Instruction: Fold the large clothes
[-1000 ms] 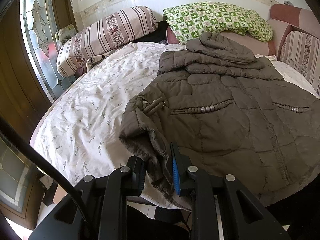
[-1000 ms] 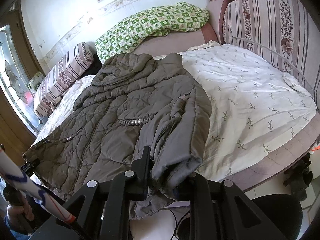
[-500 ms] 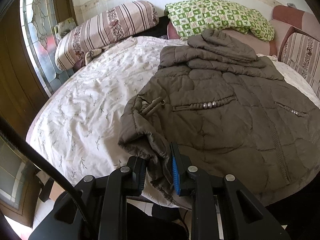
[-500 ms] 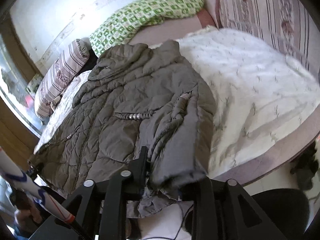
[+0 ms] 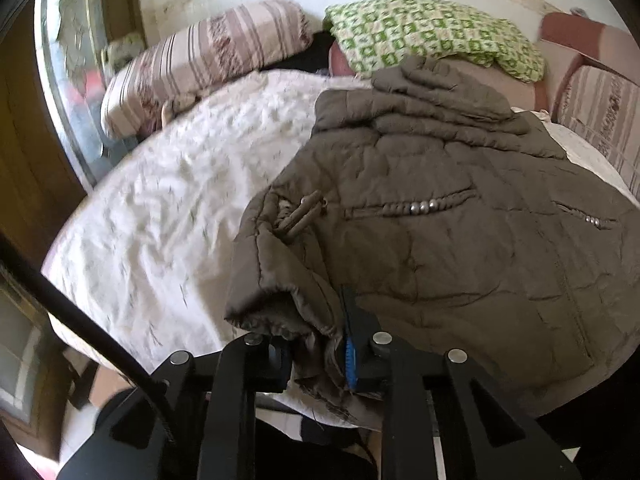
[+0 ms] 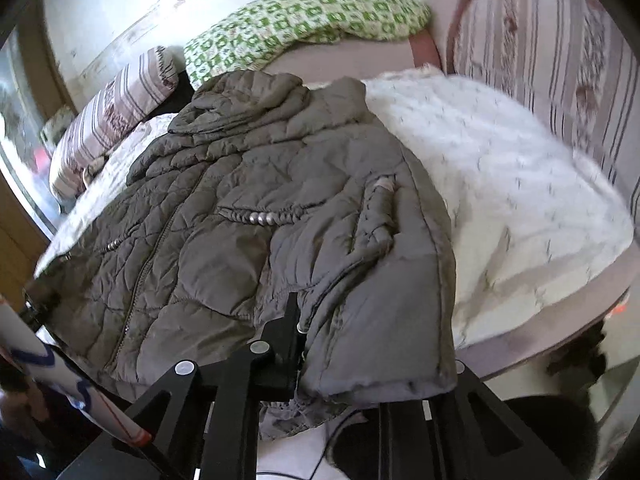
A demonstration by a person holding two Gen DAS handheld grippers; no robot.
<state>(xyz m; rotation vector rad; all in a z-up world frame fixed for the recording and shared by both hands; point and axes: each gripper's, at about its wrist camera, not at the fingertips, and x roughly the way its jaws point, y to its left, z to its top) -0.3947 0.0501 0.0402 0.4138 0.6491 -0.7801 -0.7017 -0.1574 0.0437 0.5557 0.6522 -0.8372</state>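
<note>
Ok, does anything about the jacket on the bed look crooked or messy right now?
Yes. The brown quilted jacket hangs over the near edge of the bed, its hem bunched where the left gripper and right gripper pinch it.

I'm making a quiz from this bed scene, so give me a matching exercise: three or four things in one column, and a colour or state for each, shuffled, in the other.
Things:
1. jacket
2. blanket
3. bedsheet
4. left gripper

States:
A. green and white checks
B. shut on the jacket's hem
C. white with small sprigs
D. brown, quilted, spread on the bed

Pairs: 1-D, 2-A, 3-C, 4-B
</note>
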